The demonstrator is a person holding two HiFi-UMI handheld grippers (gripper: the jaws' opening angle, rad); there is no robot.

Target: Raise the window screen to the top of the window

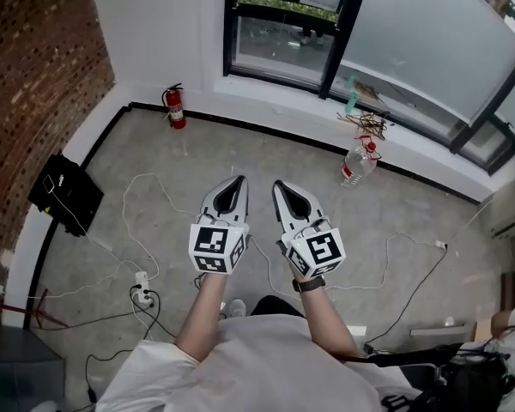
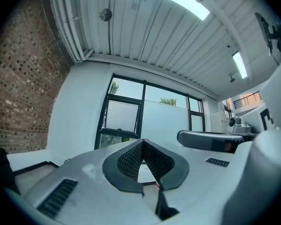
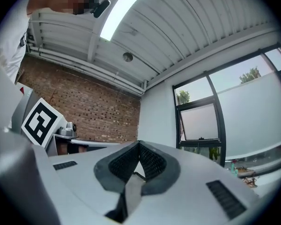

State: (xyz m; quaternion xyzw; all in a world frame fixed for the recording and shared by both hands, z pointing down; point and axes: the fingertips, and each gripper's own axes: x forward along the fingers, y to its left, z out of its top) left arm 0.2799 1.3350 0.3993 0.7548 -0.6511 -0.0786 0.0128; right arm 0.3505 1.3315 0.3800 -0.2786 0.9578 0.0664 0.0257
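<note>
Both grippers held side by side over the floor, empty.
Left gripper (image 1: 239, 182) and right gripper (image 1: 278, 185): jaws pressed together; window (image 1: 412, 33) well apart.

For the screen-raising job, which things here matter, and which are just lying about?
Job: window, left claw, right claw, both shut and empty.
Lying about: fire extinguisher, plastic bottle, power strip, black case.
</note>
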